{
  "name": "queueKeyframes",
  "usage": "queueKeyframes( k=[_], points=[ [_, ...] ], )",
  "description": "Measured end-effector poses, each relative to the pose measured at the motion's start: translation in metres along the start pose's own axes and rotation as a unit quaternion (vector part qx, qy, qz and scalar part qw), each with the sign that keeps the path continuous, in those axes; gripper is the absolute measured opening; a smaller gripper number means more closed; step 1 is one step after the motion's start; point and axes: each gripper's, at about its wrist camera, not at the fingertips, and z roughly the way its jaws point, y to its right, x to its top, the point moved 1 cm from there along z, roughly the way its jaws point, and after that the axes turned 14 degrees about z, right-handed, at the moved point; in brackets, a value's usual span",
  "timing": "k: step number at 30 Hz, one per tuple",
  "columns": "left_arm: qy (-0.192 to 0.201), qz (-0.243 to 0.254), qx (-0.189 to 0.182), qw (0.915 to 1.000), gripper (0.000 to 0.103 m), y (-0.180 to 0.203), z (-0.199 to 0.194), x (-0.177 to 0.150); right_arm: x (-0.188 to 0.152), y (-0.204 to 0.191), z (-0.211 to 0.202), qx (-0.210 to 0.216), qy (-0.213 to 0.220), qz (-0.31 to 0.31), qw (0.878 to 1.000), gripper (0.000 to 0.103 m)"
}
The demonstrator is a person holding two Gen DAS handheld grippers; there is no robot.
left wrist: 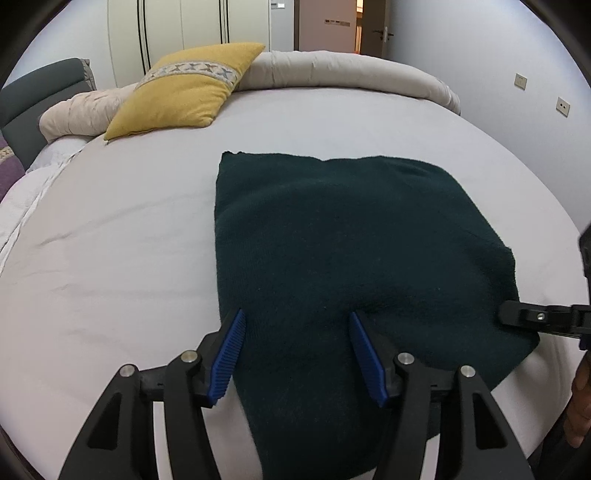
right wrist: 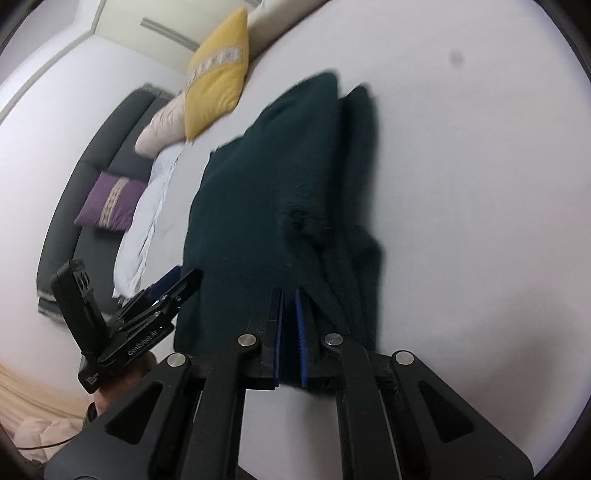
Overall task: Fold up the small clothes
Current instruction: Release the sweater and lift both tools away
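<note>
One dark green garment on bed, left tool spread, right tool pinching its edge.

Pale bed — dark green garment, yellow pillow, rolled duvet

I'm in a home bedroom: a bed, a yellow cushion upper left, wardrobe doors behind.
</note>
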Motion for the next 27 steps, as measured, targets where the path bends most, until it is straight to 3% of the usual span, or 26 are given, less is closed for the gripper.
queueKeyframes(
  k=[2, 5, 6, 7, 8, 9, 12, 14, 17, 22, 24, 27],
  points=[
    [0.008, -0.007, 0.000, 0.9999, 0.061, -0.002, -0.009, -0.001, -0.005, -0.004, -0.019, -0.023, 0.031, -0.016, 0.999, 0.008],
    [0.055, -0.018, 0.030, 0.9979, 0.061, -0.004, -0.043, -0.004, -0.018, -0.025, -0.055, -0.085, 0.092, -0.074, 0.989, 0.023],
    [0.070, -0.018, 0.043, 0.9965, 0.067, -0.004, -0.052, -0.004, -0.022, -0.035, -0.068, -0.102, 0.114, -0.098, 0.983, 0.027],
    [0.090, -0.019, 0.059, 0.9940, 0.081, -0.004, -0.066, -0.005, -0.025, -0.044, -0.083, -0.115, 0.138, -0.118, 0.977, 0.033],
    [0.113, -0.022, 0.077, 0.9904, 0.090, -0.003, -0.081, -0.006, -0.029, -0.058, -0.090, -0.128, 0.161, -0.135, 0.969, 0.054],
    [0.137, -0.027, 0.096, 0.9856, 0.103, -0.003, -0.097, -0.008, -0.034, -0.069, -0.101, -0.143, 0.187, -0.151, 0.960, 0.075],
    [0.185, -0.030, 0.117, 0.9753, 0.103, 0.000, -0.134, -0.013, -0.053, -0.108, -0.132, -0.170, 0.286, -0.185, 0.925, 0.091],
    [0.190, -0.024, 0.114, 0.9748, 0.103, 0.002, -0.152, -0.013, -0.068, -0.131, -0.151, -0.176, 0.347, -0.205, 0.898, 0.101],
    [0.187, -0.036, 0.124, 0.9740, 0.103, -0.002, -0.175, -0.009, -0.083, -0.160, -0.172, -0.180, 0.395, -0.234, 0.870, 0.101],
    [0.206, -0.047, 0.155, 0.9650, 0.103, -0.006, -0.204, 0.002, -0.103, -0.193, -0.198, -0.179, 0.411, -0.246, 0.860, 0.103],
    [0.202, -0.052, 0.156, 0.9653, 0.103, -0.008, -0.204, 0.002, -0.112, -0.201, -0.204, -0.192, 0.396, -0.243, 0.865, 0.103],
    [0.161, -0.067, 0.135, 0.9754, 0.103, -0.015, -0.187, 0.002, -0.116, -0.208, -0.199, -0.224, 0.350, -0.231, 0.880, 0.103]
  ],
)
